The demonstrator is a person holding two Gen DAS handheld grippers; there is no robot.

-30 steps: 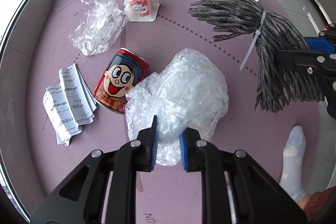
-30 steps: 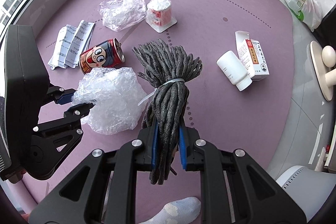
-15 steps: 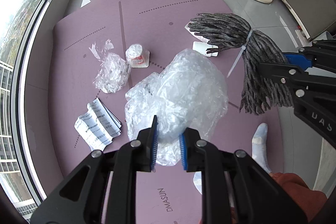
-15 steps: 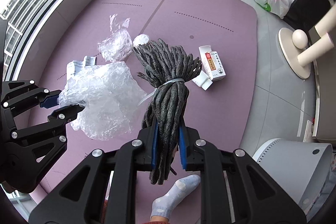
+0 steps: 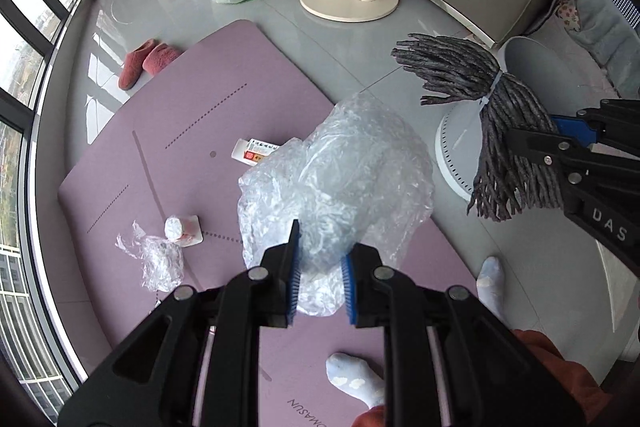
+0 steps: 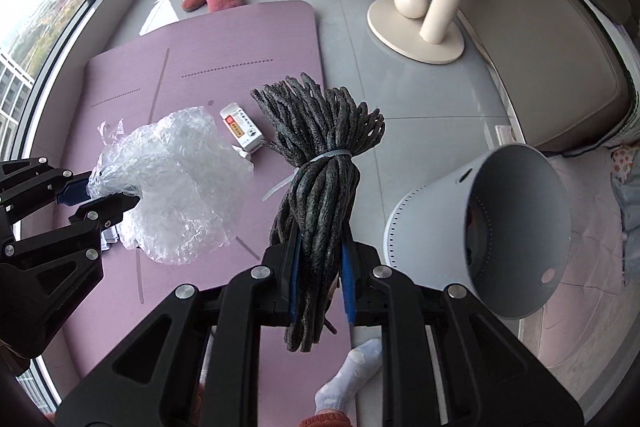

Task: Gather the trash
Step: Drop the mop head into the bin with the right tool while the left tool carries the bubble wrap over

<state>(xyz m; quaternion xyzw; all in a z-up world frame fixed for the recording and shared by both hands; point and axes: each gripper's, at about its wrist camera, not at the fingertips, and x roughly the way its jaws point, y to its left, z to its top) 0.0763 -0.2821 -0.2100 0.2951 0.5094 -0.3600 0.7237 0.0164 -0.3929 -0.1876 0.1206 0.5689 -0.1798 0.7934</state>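
Both hands have risen from the purple mat; the left gripper is clamped on the crumpled bubble wrap, the right gripper on the grey mop head; the white bin is now near, so dropping seems next.

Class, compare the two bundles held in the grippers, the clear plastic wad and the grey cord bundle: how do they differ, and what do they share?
The plastic wad is see-through and crinkled; the cord bundle is opaque dark grey strands. The wad is loose and puffy; the bundle is cinched by a white zip tie. Both hang clear of the purple mat, each clamped in a gripper: left gripper and right gripper.
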